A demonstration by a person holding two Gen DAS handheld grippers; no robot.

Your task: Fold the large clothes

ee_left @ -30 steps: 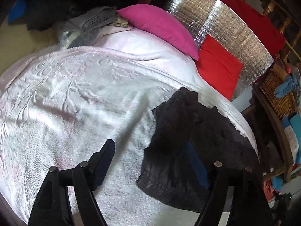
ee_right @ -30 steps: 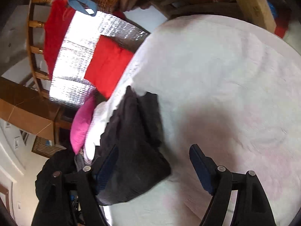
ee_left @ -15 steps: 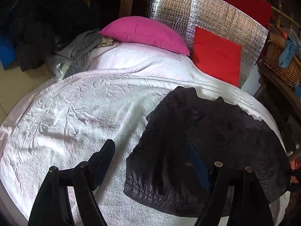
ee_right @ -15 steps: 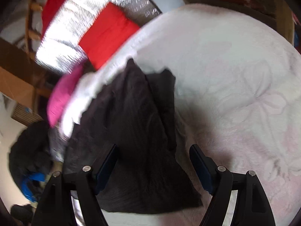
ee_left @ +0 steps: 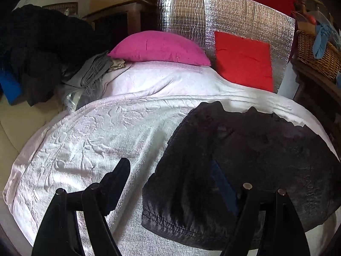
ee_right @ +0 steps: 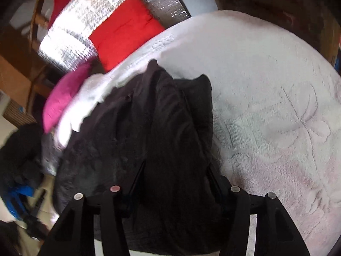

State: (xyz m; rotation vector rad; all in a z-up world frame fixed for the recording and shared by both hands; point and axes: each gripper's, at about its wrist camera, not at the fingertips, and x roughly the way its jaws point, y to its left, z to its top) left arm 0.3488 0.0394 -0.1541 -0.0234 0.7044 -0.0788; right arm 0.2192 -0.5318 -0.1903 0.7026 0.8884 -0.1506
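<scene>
The garment [ee_right: 149,140] runs lengthwise between the closing right gripper [ee_right: 174,177], while the left gripper [ee_left: 172,183] gapes empty at its edge.

White-covered bed [ee_left: 119,128], silver panel [ee_left: 223,17] — perhaps a headboard.

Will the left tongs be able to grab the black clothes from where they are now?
Probably yes. The left tongs stand open right over the near edge of the black garment on the white bedspread, and nothing lies between them.
</scene>
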